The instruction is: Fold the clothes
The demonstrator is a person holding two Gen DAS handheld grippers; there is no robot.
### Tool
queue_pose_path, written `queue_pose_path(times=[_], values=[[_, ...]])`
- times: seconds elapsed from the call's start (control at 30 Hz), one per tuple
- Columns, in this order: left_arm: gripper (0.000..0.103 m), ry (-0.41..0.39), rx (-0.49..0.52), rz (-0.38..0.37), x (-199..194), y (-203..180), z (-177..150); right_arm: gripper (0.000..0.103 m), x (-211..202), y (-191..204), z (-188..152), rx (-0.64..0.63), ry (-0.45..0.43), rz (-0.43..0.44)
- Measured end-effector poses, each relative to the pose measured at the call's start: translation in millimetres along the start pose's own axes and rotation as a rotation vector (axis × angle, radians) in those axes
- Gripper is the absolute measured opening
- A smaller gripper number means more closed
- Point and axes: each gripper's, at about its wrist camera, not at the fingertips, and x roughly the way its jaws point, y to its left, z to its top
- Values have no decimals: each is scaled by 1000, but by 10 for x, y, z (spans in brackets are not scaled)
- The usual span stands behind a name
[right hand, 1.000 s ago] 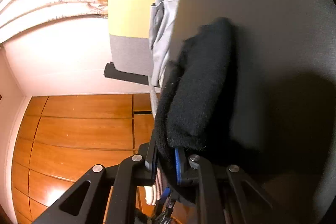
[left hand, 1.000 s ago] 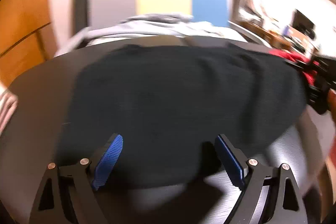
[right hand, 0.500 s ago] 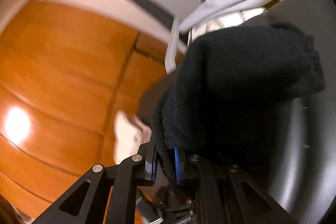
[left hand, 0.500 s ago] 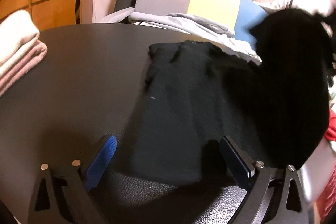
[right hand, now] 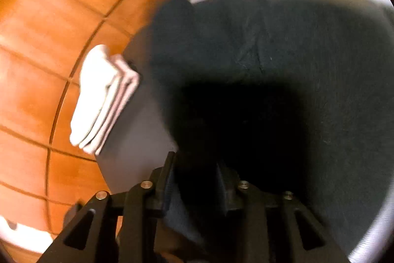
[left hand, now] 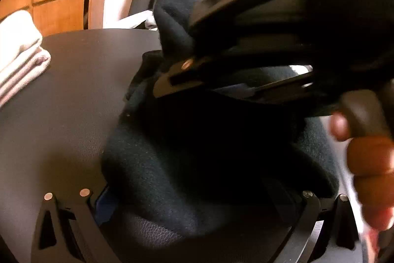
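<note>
No writing shows. The right hand-held gripper (right hand: 195, 173) pinches the black fleece garment (right hand: 283, 70); the left hand-held gripper (left hand: 197, 201) gapes wide over it on the tabletop (left hand: 69, 95).

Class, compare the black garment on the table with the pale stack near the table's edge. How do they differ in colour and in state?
The black garment is dark; the pale stack is white and pinkish. The garment lies mid-fold and rumpled, with the right claw at its edge, while the stack sits neatly folded in layers, untouched. Both rest on the dark table.
</note>
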Motion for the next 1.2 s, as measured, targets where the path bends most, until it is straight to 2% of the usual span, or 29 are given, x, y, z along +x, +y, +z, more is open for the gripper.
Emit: queue_pose_path(times=[0.1,0.17,0.23,0.37,0.53,0.6,0.67,0.77,0.83,0.93,1.03,1.07,1.13,1.2], values=[[102,-29,-94,-98,-106,185,-5,33,-520,103,-217,-93,-165,-3],[102,-42,-155,-146,-188,302,-20,35,-888,23,-468,-90,-283,-35],[102,-46,-196,-159,-280,383,-34,35,-982,-13,-551,-42,-335,-93],[102,-40,-297,-255,-481,519,-54,35,-1012,-362,-870,5,-319,-193],[103,-54,-404,-358,-636,633,139,35,-680,-410,-1065,13,-280,-145],[103,-48,-442,-379,-712,672,180,35,-620,-362,-1101,-31,-275,-169],[103,3,-464,-397,-638,655,281,38,-572,-311,-1134,-80,-269,-203],[103,96,-439,-398,-554,484,361,39,-500,-234,-1182,-154,-260,-253],[103,145,-376,-340,-516,309,433,39,-452,-183,-1214,-203,-254,-286],[101,170,-250,-115,-528,145,548,39,-380,-106,-1263,-277,-245,-336],[86,144,-162,66,-602,235,591,39,-426,-105,-1298,-279,-274,-353],[79,162,-153,95,-614,296,567,39,-471,-125,-1307,-261,-294,-350],[78,199,-158,125,-657,437,504,39,-578,-155,-1329,-233,-331,-328],[78,162,-256,71,-844,590,443,39,-684,-165,-1358,-220,-364,-298]])
